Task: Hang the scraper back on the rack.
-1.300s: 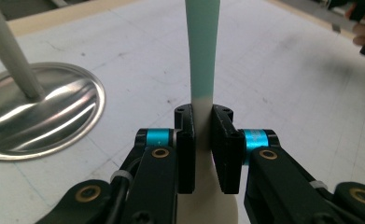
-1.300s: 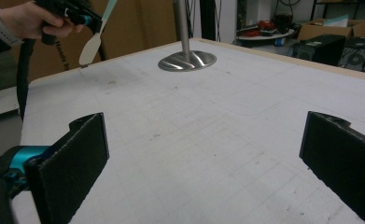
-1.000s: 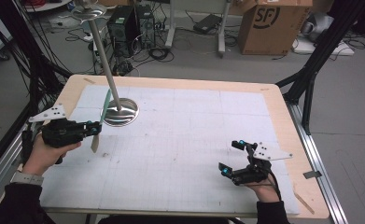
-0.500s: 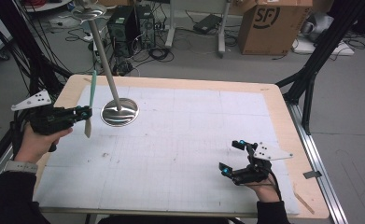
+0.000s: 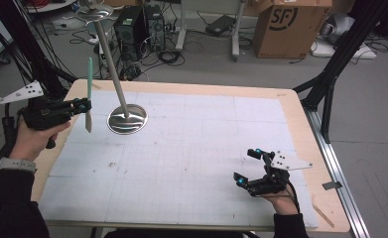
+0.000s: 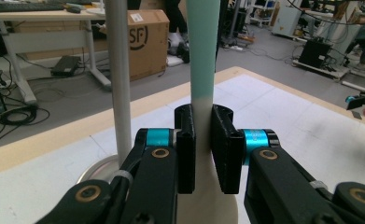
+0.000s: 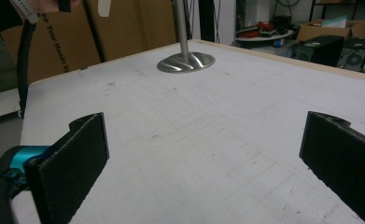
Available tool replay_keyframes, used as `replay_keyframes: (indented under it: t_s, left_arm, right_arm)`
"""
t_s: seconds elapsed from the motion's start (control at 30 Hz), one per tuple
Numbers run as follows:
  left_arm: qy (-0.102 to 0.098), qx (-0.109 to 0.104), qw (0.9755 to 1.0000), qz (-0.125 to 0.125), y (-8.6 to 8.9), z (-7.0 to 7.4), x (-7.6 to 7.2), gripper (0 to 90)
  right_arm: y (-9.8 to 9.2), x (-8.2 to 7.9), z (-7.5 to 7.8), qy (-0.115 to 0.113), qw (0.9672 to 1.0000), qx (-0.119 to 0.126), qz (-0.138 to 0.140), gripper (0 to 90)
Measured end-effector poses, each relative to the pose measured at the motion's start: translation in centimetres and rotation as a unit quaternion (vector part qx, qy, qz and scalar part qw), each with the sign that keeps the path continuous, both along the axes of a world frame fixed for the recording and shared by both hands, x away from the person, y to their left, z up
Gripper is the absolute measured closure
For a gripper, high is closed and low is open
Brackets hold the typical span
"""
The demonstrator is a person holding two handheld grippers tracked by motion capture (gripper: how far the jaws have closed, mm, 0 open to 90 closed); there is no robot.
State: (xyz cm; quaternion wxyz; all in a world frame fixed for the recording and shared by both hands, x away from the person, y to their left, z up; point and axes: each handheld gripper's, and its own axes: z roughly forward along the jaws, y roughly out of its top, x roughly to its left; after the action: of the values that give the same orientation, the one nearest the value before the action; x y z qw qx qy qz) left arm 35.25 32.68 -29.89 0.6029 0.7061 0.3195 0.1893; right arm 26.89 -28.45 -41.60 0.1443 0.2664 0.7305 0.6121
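Note:
A slim tool (image 5: 89, 79) with a mint-green upper half and a white lower half stands upright in the air over the table's left edge. My left gripper (image 5: 86, 105) is shut on it near its middle. In the left gripper view both pads press the tool (image 6: 201, 56) just below where green meets white, with the gripper (image 6: 202, 149) pointing across the table. A steel stand has its round base (image 5: 127, 119) just right of the tool, and its pole (image 5: 111, 59) leans up and away. My right gripper (image 5: 245, 166) rests open near the front right, with nothing between its jaws (image 7: 203, 158).
The white gridded mat (image 5: 191, 148) covers the wooden table. The stand's pole (image 6: 118, 93) rises close beside the held tool, and its base (image 7: 186, 61) lies far ahead of the right gripper. A cardboard box (image 5: 286, 27) and cables lie on the floor beyond.
My left gripper has lifted the tool off the mat and drawn it left, turning it from tilted to upright. The right gripper has stayed put.

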Motion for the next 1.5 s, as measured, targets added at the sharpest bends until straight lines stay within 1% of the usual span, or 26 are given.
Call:
replay_keyframes:
  t_s: [0.2,0.23,0.33,0.4,0.43,0.53,0.63,0.7,0.77,0.83,0.93,1.0,1.07,1.1,1.17,1.2,1.27,1.37,1.4,1.5]
  left_arm:
    - [-0.006,0.001,0.9999,0.011,0.5,0.7,0.5,80.6]
    - [-0.009,-0.002,0.9999,0.014,0.6,0.9,0.6,80.6]
    - [-0.026,-0.024,0.9992,0.017,1.1,1.5,0.5,80.6]
    - [-0.032,-0.038,0.9985,0.022,1.4,1.8,0.6,80.6]
    - [-0.030,-0.040,0.9985,0.024,1.6,2.0,0.7,80.6]
    - [-0.031,-0.036,0.9984,0.030,2.0,2.4,0.9,80.6]
    - [-0.032,-0.039,0.9981,0.035,2.2,2.9,1.1,80.6]
    - [-0.036,-0.033,0.9981,0.038,2.3,3.3,1.3,80.6]
    - [-0.035,-0.029,0.9981,0.041,2.4,3.7,1.5,80.6]
    - [-0.038,-0.028,0.9980,0.042,2.5,4.1,1.7,80.6]
    - [-0.041,-0.031,0.9977,0.043,2.7,4.6,1.9,80.6]
    - [-0.041,-0.034,0.9978,0.040,2.8,4.9,2.1,80.6]
    - [-0.038,-0.038,0.9978,0.038,3.0,5.0,2.3,80.6]
    - [-0.035,-0.041,0.9978,0.038,3.1,5.0,2.4,80.6]
    - [-0.034,-0.043,0.9977,0.040,3.3,5.1,2.6,80.6]
    - [-0.034,-0.047,0.9975,0.040,3.4,5.1,2.7,80.6]
    - [-0.034,-0.055,0.9972,0.037,3.6,5.2,3.0,80.6]
    - [-0.031,-0.055,0.9974,0.036,3.5,5.1,3.3,80.6]
    - [-0.030,-0.052,0.9976,0.035,3.5,5.1,3.5,80.6]
    - [-0.029,-0.051,0.9976,0.037,3.6,5.0,3.8,80.6]
  right_arm:
    - [-0.1,0.0,0.0,0.000,1.0000,0.002,0.000,0.3]
    - [-0.1,0.0,0.0,0.000,1.0000,0.003,0.000,0.4]
    - [-0.2,0.0,0.0,0.000,1.0000,0.002,0.001,0.3]
    - [-0.2,0.1,0.0,-0.001,1.0000,0.002,0.000,0.3]
    - [-0.2,0.0,0.0,-0.001,1.0000,0.002,0.000,0.3]
    - [-0.2,0.0,0.0,0.001,1.0000,0.003,0.000,0.3]
    - [-0.2,0.0,0.0,0.002,1.0000,0.004,0.000,0.3]
    - [-0.2,0.0,0.0,0.002,1.0000,0.003,-0.001,0.3]
    - [-0.2,0.0,0.0,0.003,1.0000,0.003,0.000,0.3]
    - [-0.2,0.1,0.0,0.002,1.0000,0.002,0.001,0.3]
    - [-0.3,0.0,0.0,0.003,1.0000,0.004,-0.001,0.3]
    - [-0.3,0.1,0.0,0.000,1.0000,0.004,-0.002,0.3]
    - [-0.4,0.1,-0.1,0.000,1.0000,0.004,-0.003,0.3]
    - [-0.4,0.0,-0.1,0.005,1.0000,0.005,-0.002,0.3]
    - [-0.3,0.1,-0.2,0.002,1.0000,0.002,-0.002,0.3]
    - [-0.3,0.1,-0.2,0.004,1.0000,0.001,-0.001,0.3]
    - [-0.3,0.1,-0.2,0.000,1.0000,0.002,-0.001,0.3]
    - [-0.5,0.0,-0.2,0.004,1.0000,0.004,-0.002,0.3]
    - [-0.5,0.0,-0.2,0.000,1.0000,0.003,-0.003,0.3]
    - [-0.8,-0.1,-0.2,0.005,1.0000,0.005,-0.004,0.4]
